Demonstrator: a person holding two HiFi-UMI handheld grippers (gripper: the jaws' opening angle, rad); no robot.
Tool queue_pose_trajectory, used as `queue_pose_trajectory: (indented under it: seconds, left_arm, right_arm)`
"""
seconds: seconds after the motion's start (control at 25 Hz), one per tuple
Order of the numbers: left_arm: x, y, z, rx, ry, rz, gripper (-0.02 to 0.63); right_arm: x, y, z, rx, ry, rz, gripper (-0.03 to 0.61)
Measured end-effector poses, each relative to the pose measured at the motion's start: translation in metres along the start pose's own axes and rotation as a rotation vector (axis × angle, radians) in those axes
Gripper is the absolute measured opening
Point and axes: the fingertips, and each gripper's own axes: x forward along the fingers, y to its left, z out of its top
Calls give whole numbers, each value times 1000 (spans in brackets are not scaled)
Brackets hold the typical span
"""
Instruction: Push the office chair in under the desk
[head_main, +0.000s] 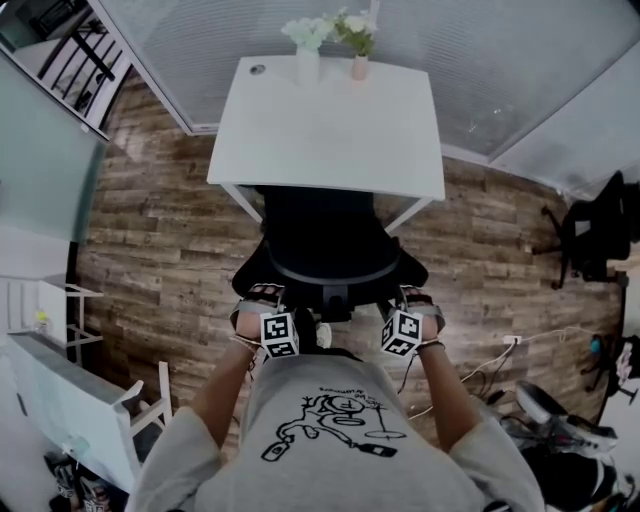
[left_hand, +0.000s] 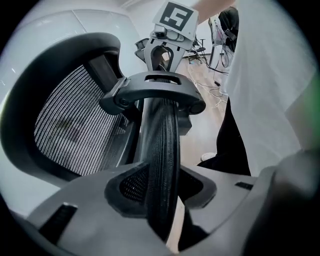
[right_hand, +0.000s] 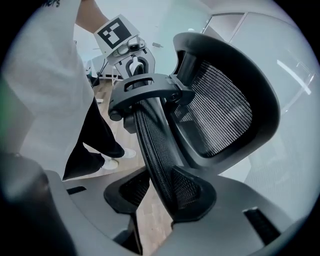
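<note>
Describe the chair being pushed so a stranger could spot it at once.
Start at the white desk. The black mesh-backed office chair stands at its near edge, partly under the top. Unlike the other black chair at the far right, this one has the left gripper and right gripper clamped on its backrest.

Black mesh chair back (left_hand: 160, 160), matt white desk top (head_main: 330, 125), wood-plank floor (head_main: 160, 250)

Black mesh chair (head_main: 330, 245) — partly under desk (head_main: 330, 135)
</note>
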Motion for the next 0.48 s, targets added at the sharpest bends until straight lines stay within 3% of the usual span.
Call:
queue_pose_trajectory:
  seconds: [0.16, 0.36, 0.48]
  left_arm:
    - [0, 0, -2, -3, 2, 5, 141]
    - [-1, 0, -4, -13, 35, 47, 200]
    - [-10, -4, -4, -40, 25, 44, 202]
  right_arm:
    - [1, 0, 2, 3, -10, -10, 157]
    - [0, 8, 6, 22, -18, -20, 176]
    - [-8, 11, 12, 46, -26, -11, 183]
